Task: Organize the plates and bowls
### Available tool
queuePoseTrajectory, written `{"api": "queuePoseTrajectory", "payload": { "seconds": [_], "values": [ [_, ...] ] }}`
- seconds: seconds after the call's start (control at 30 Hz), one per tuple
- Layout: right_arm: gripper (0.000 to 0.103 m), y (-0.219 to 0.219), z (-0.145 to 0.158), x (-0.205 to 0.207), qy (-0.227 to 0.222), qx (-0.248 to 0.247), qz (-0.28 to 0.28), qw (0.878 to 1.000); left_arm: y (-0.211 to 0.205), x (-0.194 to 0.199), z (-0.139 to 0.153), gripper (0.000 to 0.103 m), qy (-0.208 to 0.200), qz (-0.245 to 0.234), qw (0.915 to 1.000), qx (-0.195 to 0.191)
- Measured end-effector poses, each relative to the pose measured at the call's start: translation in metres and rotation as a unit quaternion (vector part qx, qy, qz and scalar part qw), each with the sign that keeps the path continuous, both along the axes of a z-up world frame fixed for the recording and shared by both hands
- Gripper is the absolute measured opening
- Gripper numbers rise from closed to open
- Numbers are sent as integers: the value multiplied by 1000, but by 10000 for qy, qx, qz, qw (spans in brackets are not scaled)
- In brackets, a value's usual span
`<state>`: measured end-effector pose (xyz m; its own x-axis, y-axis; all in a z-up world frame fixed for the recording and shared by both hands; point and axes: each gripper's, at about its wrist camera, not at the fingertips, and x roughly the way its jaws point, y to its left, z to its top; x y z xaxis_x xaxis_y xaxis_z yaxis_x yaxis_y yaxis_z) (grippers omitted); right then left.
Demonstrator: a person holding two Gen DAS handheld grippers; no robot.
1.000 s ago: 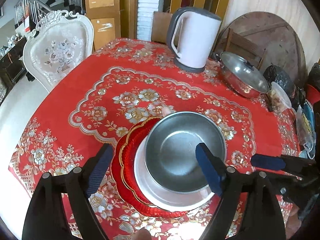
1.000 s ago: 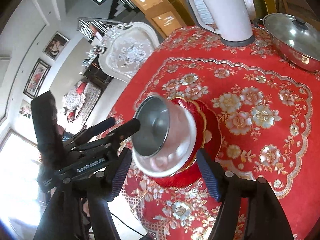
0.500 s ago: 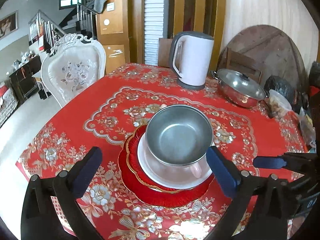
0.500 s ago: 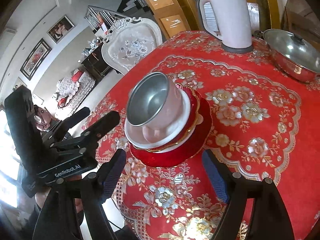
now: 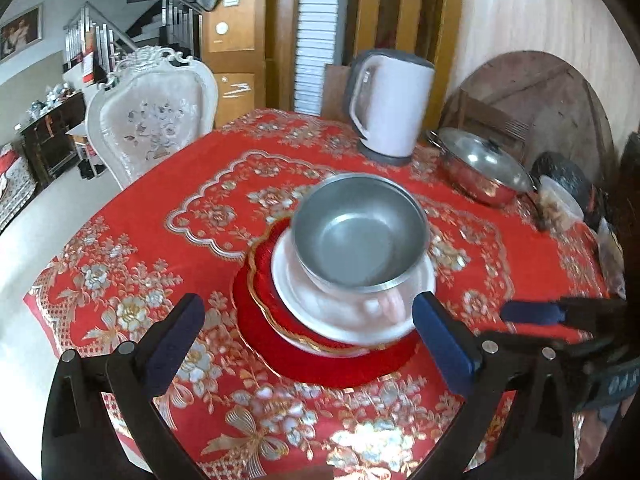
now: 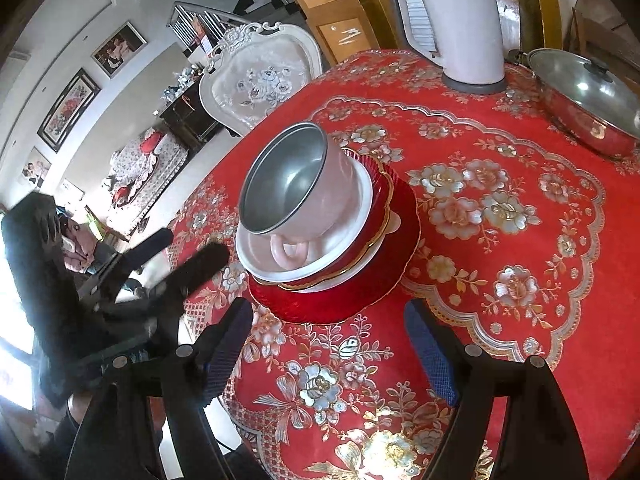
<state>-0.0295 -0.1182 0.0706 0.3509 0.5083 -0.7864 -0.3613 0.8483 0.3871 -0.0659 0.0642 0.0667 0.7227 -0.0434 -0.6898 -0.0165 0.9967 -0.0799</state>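
Note:
A pink bowl with a steel lining and a small handle rests on a white plate. Under it lie a red gold-rimmed plate and a large red plate, stacked on the red floral tablecloth. My left gripper is open just in front of the stack, holding nothing. My right gripper is open too, short of the stack's near edge. The left gripper also shows in the right wrist view, left of the stack.
A pink kettle stands at the table's far side. A lidded steel pot sits to its right, with bags beyond. A white ornate chair stands at the far left edge.
Both grippers have drawn back and away from the stack, which now lies further ahead of the fingers. The bowl stays on the plates, released.

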Motion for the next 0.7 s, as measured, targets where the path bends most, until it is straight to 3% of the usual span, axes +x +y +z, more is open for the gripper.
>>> {"api": "queuePoseTrajectory", "payload": {
  "seconds": [0.4, 0.7],
  "values": [
    [80, -8, 0, 5, -82, -102, -103, 9999, -9, -4, -23, 103, 422, -258, 9987, -74],
    [80, -6, -6, 7, -25, -103, -59, 9999, -11, -5, -29, 103, 473, -242, 9986, 2]
  ]
}}
